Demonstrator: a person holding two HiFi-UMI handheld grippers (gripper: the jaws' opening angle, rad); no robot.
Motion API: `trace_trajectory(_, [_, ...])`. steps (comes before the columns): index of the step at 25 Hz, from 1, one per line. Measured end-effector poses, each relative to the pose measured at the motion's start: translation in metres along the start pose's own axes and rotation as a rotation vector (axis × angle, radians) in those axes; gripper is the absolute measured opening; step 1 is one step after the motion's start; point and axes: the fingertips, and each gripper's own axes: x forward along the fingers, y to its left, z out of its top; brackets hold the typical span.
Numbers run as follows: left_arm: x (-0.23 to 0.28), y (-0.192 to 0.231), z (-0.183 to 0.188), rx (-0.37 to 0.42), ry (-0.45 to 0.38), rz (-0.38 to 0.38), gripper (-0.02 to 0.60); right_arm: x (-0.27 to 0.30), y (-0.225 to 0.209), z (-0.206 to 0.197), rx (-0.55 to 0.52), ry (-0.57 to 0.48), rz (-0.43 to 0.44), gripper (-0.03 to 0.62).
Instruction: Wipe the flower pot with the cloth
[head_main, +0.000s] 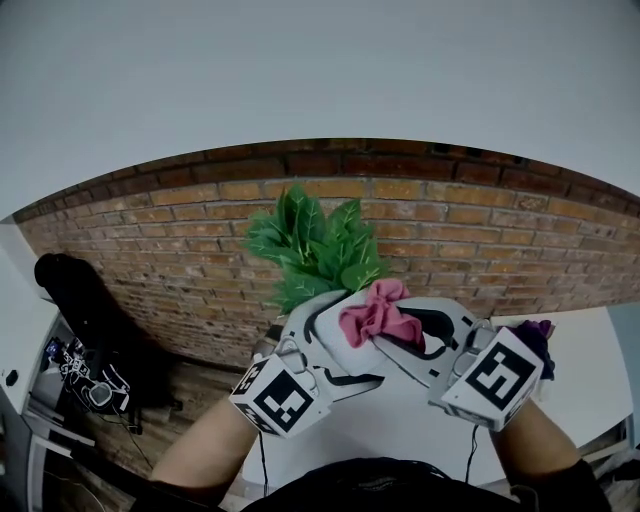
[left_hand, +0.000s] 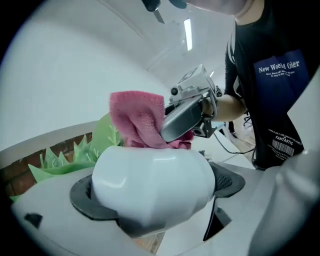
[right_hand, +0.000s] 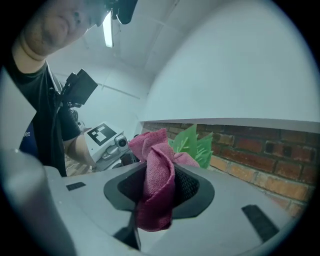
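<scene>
My left gripper (head_main: 325, 335) is shut on a white flower pot (left_hand: 152, 187), held up in the air and lying on its side between the jaws. Green leaves (head_main: 312, 245) stick out of the pot toward the brick wall. My right gripper (head_main: 400, 335) is shut on a bunched pink cloth (head_main: 378, 314), and the cloth (left_hand: 140, 120) rests against the pot's upper side. In the right gripper view the cloth (right_hand: 157, 175) fills the gap between the jaws, with leaves (right_hand: 192, 145) behind it.
A brick wall (head_main: 470, 230) runs behind the plant. A white table (head_main: 400, 420) lies below my hands. Dark bags and gear (head_main: 85, 340) sit on the floor at the left. The person's torso in a black shirt (left_hand: 272, 90) shows in the left gripper view.
</scene>
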Motion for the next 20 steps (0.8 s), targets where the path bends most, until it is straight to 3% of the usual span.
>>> trace_trajectory(2, [-0.005,0.007,0.001,-0.002,0.008,0.019,0.578,-0.002,0.005,-0.001,-0.013,0.008,0.008,0.123])
trace_trajectory(5, [-0.007,0.013,-0.003,0.014,0.050,0.032,0.578,0.001,0.020,-0.005,-0.121,0.067,0.014,0.123])
trace_trajectory(9, [0.000,0.012,-0.011,0.048,0.129,0.033,0.578,0.012,0.035,-0.009,-0.349,0.195,-0.041,0.123])
trace_trajectory(15, [0.010,0.007,-0.027,0.129,0.270,0.033,0.577,0.032,0.041,-0.018,-0.781,0.421,-0.124,0.123])
trace_trajectory(20, [0.013,0.003,-0.029,0.148,0.310,0.019,0.575,0.042,0.044,-0.015,-1.004,0.501,-0.131,0.123])
